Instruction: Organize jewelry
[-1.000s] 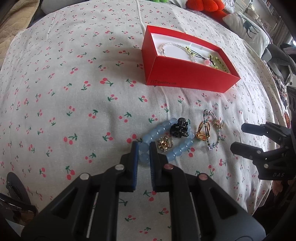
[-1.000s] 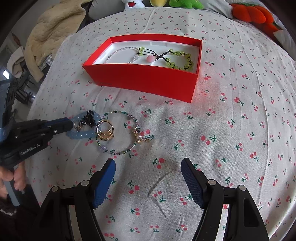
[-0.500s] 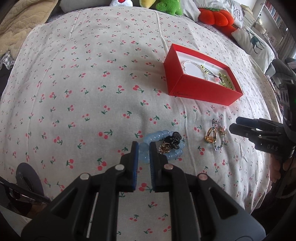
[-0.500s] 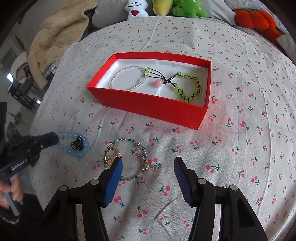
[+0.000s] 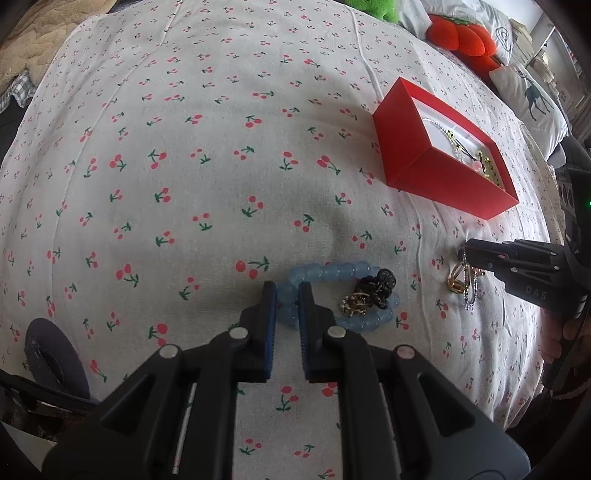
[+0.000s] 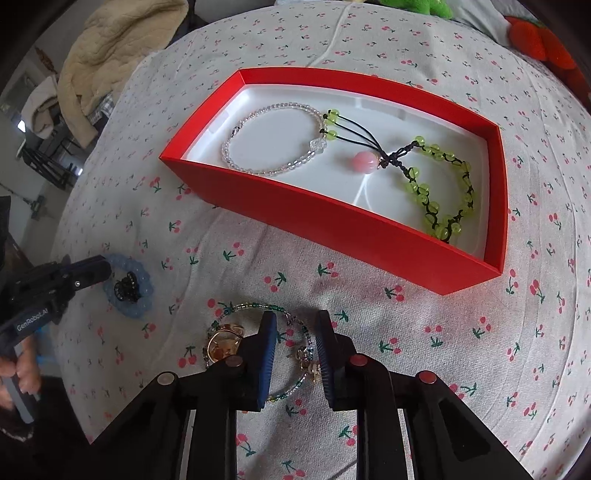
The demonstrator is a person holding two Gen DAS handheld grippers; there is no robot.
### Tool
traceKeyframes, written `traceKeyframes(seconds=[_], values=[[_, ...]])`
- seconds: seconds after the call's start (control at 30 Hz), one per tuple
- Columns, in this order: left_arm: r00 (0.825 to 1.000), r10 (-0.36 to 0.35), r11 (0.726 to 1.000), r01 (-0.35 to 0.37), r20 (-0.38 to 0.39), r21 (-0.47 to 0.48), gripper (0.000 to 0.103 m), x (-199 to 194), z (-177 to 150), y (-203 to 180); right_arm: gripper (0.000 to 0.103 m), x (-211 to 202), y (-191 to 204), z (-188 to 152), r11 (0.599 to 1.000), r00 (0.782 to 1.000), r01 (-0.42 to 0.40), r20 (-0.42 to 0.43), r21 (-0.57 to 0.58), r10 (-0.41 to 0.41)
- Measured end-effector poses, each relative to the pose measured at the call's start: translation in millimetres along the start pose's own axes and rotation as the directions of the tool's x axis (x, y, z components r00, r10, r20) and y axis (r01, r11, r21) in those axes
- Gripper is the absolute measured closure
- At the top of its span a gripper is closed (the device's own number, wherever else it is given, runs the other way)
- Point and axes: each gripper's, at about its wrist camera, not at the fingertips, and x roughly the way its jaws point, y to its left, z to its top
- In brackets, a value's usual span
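A red box (image 6: 369, 229) with a white inside lies on the cherry-print cloth; it also shows in the left wrist view (image 5: 417, 162). In it lie a clear bead bracelet (image 6: 273, 140) and a green bead bracelet (image 6: 439, 184) with a pink bead. My left gripper (image 5: 287, 295) is shut on the blue bead bracelet (image 5: 332, 271), which rings a black hair clip (image 5: 380, 286) and a gold charm (image 5: 354, 304). My right gripper (image 6: 294, 332) is open, its fingers straddling a thin green bead bracelet (image 6: 258, 306) beside a gold ring (image 6: 221, 345).
The cloth-covered surface falls away at its rounded edges. A beige quilt (image 6: 110, 48) lies off the far left. Plush toys, orange (image 5: 461, 40) and green (image 5: 376, 9), and a deer-print pillow (image 5: 532, 99) sit beyond the box.
My right gripper has come down over the thin green bracelet and its fingers have narrowed. My left gripper has stayed shut on the blue bracelet, which sits a little farther left of the ring.
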Motion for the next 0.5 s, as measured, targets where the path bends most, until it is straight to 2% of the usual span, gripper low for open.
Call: traceKeyframes(seconds=[0.07, 0.2, 0.5], values=[[1.0, 0.007, 1.0, -0.007, 0.003, 0.007, 0.09, 1.6, 0.4, -1.5, 0.092, 3.1, 1.0, 1.9, 1.0, 1.0, 0.011, -0.003, 0.0, -0.011], [1.0, 0.018, 1.0, -0.018, -0.01, 0.018, 0.087, 5.6, 2.8, -3.1, 0.097, 6.0, 2.9, 4.5, 1.0, 1.0, 0.022, 0.0, -0.006, -0.022], [0.999, 0.052, 0.998, -0.052, -0.008, 0.038, 0.09, 8.9, 4.4, -9.3, 0.099, -10.8, 7.8, 5.4, 1.0, 0.999, 0.005, 0.048, 0.003, -0.005]])
